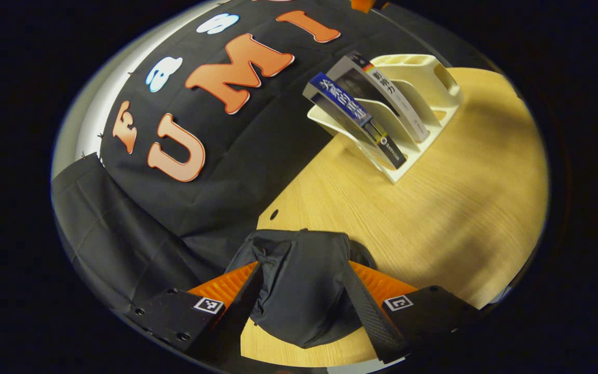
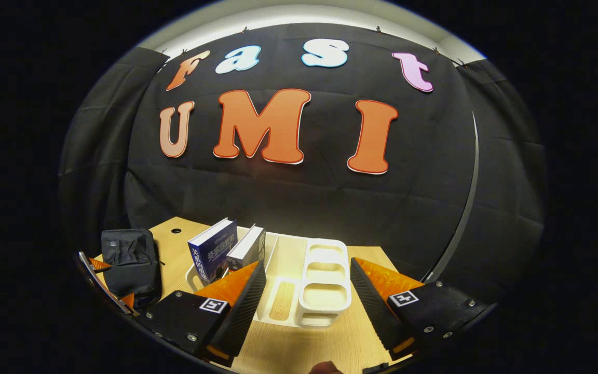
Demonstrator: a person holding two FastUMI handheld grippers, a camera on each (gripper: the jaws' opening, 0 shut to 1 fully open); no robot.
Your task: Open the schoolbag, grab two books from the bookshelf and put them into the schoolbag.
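Note:
The black schoolbag [image 1: 301,291] stands on the wooden table, its top bunched between the fingers of my left gripper [image 1: 304,291], whose jaws stand wide, so it is open. The right gripper view has the bag [image 2: 130,257] at far left with the left gripper [image 2: 113,283] around it. On the table to the right a white bookshelf [image 1: 429,83] holds a blue book [image 1: 351,111] and a grey-white book [image 1: 382,88], both leaning. My right gripper [image 2: 307,283] hangs open just in front of the bookshelf [image 2: 325,296], with the blue book [image 2: 211,254] and the second book [image 2: 247,249] left of it.
The wooden table [image 1: 434,208] ends at the black cloth wall close behind the bag and the bookshelf. A small round cable hole [image 1: 274,213] sits near the table's back edge. Bare tabletop lies between the bag and the bookshelf.

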